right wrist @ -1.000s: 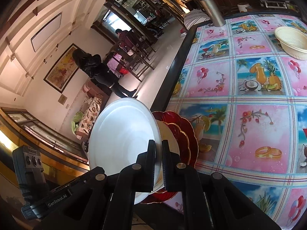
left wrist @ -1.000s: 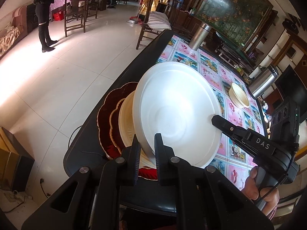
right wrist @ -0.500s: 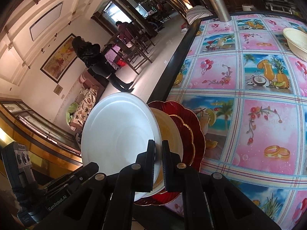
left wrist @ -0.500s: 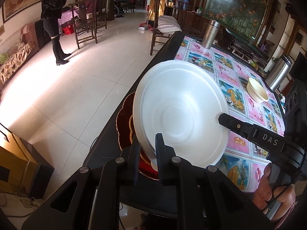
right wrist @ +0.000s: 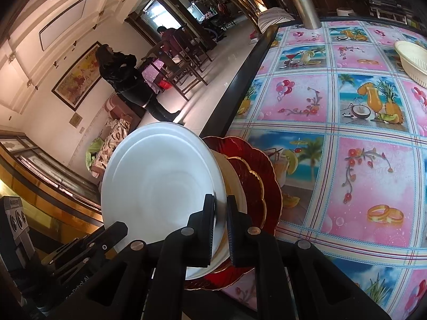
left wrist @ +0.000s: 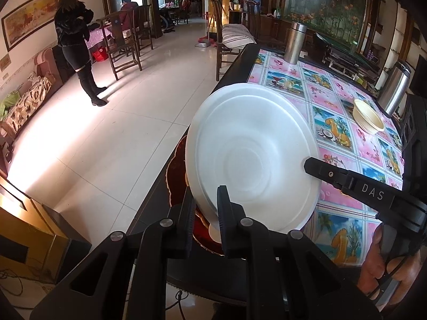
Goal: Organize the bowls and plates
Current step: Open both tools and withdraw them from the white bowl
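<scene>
1. "DAS" is read on the right gripper (left wrist: 307,164); part of "Robot AI" is read on the left gripper (right wrist: 117,230).
2. The white plate (left wrist: 248,160) is clamped at its rim by both grippers.
3. It is held tilted over the red plates (right wrist: 256,176) at the table (right wrist: 347,133) edge.

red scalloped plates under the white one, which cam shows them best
The right wrist view: the red scalloped gold-rimmed plates fan out beside the round white plate, rims clear, with a cream dish between. The left wrist view shows only a dark red sliver behind the white plate.
</scene>
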A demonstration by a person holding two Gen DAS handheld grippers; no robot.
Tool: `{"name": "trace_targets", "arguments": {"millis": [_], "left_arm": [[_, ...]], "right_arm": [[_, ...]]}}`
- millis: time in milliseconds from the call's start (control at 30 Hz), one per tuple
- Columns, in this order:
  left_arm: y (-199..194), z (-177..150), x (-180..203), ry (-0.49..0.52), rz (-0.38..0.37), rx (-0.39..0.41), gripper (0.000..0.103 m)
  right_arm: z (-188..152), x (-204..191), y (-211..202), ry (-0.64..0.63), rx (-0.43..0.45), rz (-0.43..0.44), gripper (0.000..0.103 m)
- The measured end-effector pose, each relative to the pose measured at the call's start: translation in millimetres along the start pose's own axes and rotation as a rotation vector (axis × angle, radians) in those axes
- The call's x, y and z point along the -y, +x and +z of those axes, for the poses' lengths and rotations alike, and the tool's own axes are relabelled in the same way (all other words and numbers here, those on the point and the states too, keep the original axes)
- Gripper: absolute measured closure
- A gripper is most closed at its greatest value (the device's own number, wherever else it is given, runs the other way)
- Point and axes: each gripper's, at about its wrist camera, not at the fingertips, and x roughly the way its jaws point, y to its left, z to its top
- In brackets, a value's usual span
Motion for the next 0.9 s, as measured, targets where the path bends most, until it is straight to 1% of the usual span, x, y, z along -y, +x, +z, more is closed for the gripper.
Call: {"name": "trace_targets", "arguments": {"millis": [100, 233, 300, 333, 400, 500, 567, 600, 633, 767, 833, 900], "left_arm": [[0, 0, 1, 0.011, 0.015, 0.003, 0.087], [-1, 2, 0, 0.016, 0.04, 0.013, 0.078], [-2, 3, -1, 0.012, 0.047, 0.018, 0.071], [-3, 4, -2, 0.012, 0.054, 0.024, 0.069], [-6, 5, -4, 0.014, 0.077, 0.035, 0.059], [-12, 6, -7, 0.022, 0.115, 0.059, 0.057], [-19, 6, -12, 0.022, 0.135, 0.073, 0.056], [-21, 7, -15, 0.022, 0.149, 0.082, 0.056], [-26, 7, -19, 0.018, 0.162, 0.093, 0.056], [-39, 12, -35, -0.021, 0.181, 0.123, 0.054], [-46, 16, -38, -0.041, 0.172, 0.146, 0.054], [-50, 22, -33, -0.04, 0.161, 0.166, 0.052]], "right_arm": [[0, -1, 0, -0.011, 0.005, -0.01, 0.092], [1, -2, 0, -0.019, 0.008, -0.017, 0.092], [2, -2, 1, -0.023, 0.007, -0.019, 0.092], [2, -2, 1, -0.022, 0.007, -0.02, 0.091], [4, -3, 1, -0.024, 0.005, -0.022, 0.091], [5, -5, 1, -0.036, 0.001, -0.032, 0.09], [6, -6, -1, -0.054, 0.005, -0.044, 0.08], [6, -8, -3, -0.063, 0.008, -0.051, 0.073], [7, -8, -5, -0.069, 0.013, -0.053, 0.071], [12, -10, -19, -0.087, 0.059, -0.063, 0.07], [16, -6, -27, -0.072, 0.08, -0.045, 0.07], [20, 1, -35, -0.057, 0.098, -0.049, 0.07]]}}
